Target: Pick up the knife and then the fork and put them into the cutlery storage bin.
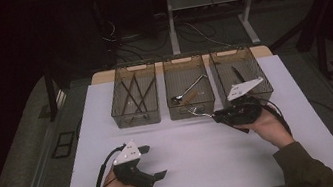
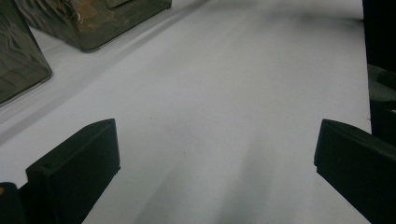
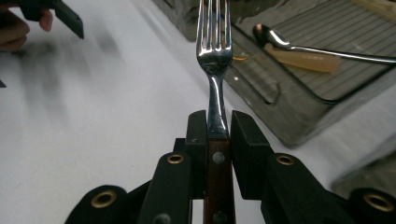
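From the high view, the right gripper carries a fork near the middle bin; the left gripper rests open over the white counter.

The left gripper view shows jaws wide apart, nothing between.

In the right gripper view the jaws clamp the fork where wooden handle meets steel neck: stiff, light, slick metal, best held on the riveted wood.

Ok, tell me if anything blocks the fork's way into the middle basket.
Nothing visible does. The fork, clamped in the right gripper, points at the middle basket, whose top is open; the spoon lies on its floor, below.
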`<act>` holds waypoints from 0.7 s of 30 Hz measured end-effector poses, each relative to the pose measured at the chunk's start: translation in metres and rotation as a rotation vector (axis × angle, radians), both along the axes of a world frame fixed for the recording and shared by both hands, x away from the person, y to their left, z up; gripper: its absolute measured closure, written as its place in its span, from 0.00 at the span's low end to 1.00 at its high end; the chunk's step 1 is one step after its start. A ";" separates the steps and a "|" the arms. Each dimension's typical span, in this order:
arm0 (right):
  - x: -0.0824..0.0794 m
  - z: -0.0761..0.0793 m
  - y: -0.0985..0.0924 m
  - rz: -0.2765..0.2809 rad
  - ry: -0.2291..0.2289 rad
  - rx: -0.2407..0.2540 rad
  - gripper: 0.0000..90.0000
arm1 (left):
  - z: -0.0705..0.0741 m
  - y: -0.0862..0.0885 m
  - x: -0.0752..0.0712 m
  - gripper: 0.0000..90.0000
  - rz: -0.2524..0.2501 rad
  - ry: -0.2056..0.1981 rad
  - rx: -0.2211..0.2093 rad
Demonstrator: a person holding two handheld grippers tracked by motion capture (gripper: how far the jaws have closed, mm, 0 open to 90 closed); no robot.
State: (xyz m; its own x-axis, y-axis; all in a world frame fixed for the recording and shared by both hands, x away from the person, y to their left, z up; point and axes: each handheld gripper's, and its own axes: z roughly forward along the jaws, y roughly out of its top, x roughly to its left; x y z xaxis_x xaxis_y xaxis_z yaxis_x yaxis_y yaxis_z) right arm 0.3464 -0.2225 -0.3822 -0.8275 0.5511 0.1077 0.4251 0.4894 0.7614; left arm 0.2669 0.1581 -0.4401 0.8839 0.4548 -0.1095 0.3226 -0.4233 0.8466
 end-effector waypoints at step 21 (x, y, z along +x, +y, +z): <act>0.022 0.027 -0.058 -0.202 -0.051 0.031 0.86 | 0.000 0.000 0.000 0.00 -0.004 0.001 0.001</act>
